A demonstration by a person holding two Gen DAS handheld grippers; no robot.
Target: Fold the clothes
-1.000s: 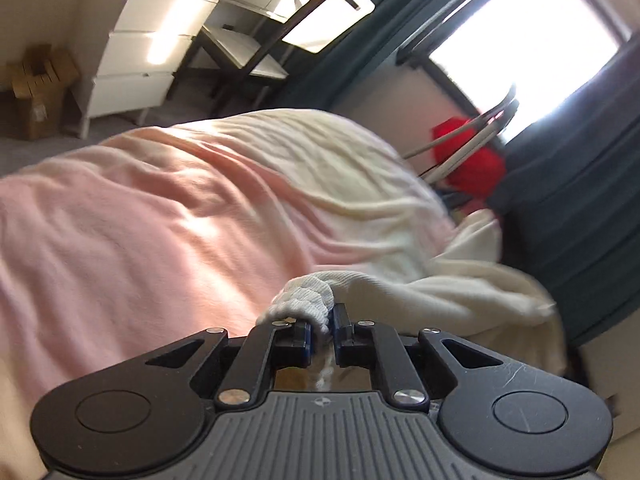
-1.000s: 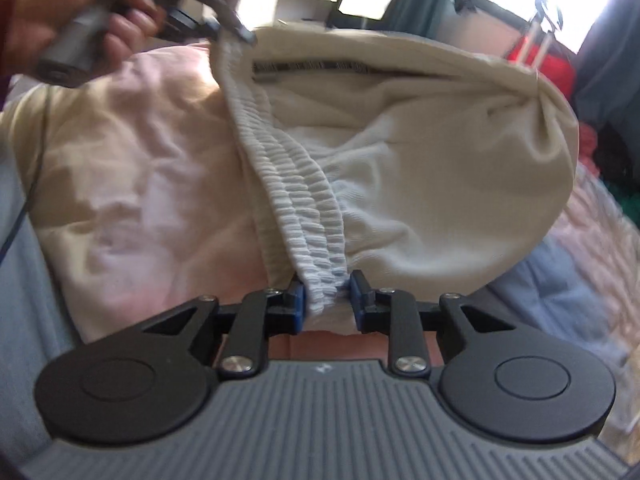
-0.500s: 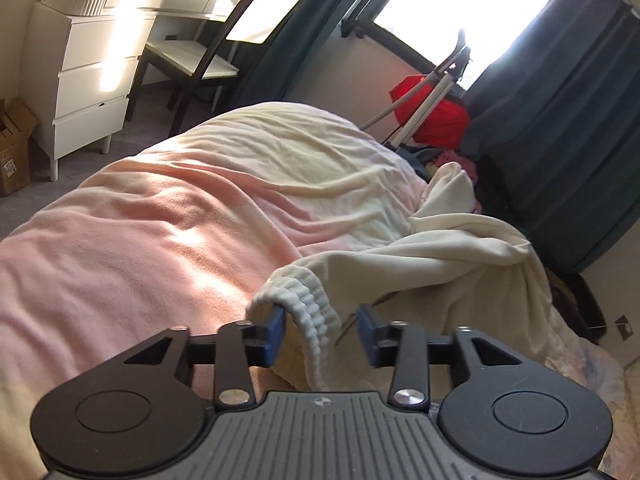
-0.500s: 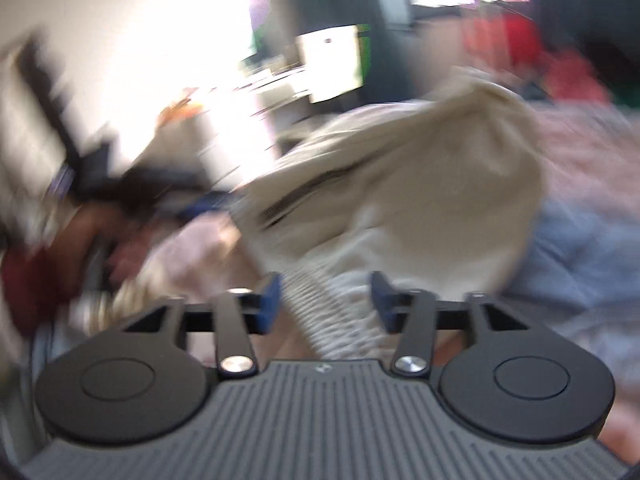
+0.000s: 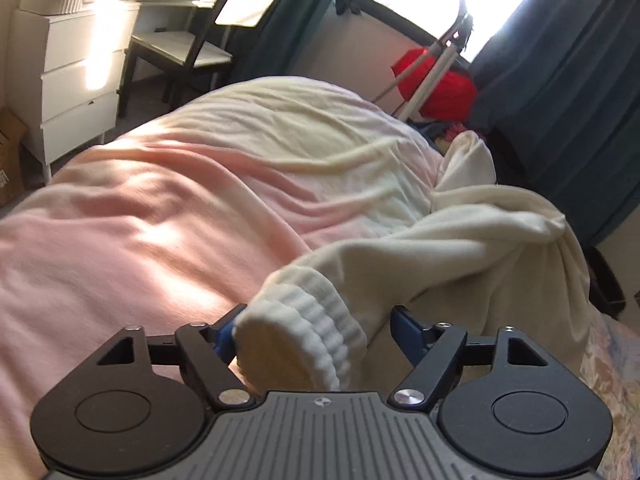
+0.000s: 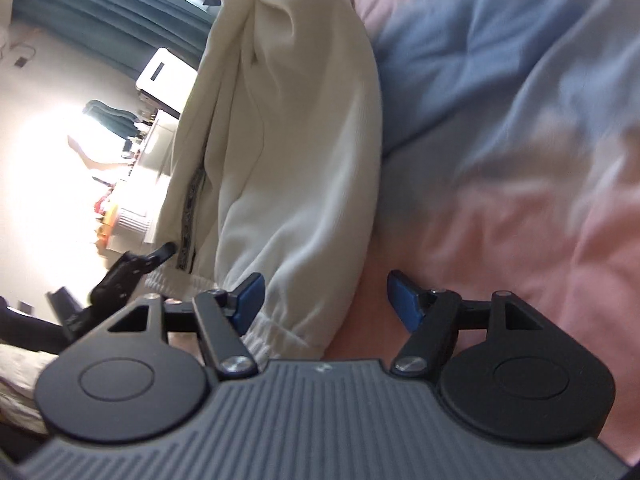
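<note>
A cream sweat garment with a ribbed elastic band lies bunched on the pink blanket of the bed. My left gripper is open, and the ribbed band rests loosely between its blue pads. In the right wrist view the same garment lies along the bed, with a dark patterned stripe down its side. My right gripper is open, and the garment's elastic hem lies against its left pad. The left gripper's fingers show at the garment's far corner.
A white dresser and a dark chair stand beyond the bed. A red bag and dark teal curtains are by the window. A pale blue and pink quilt covers the bed beside the garment.
Both grippers were shut on the garment's ribbed band and held it up. Both have opened and let it go, and the garment has dropped onto the bed. The right gripper has swung round.
</note>
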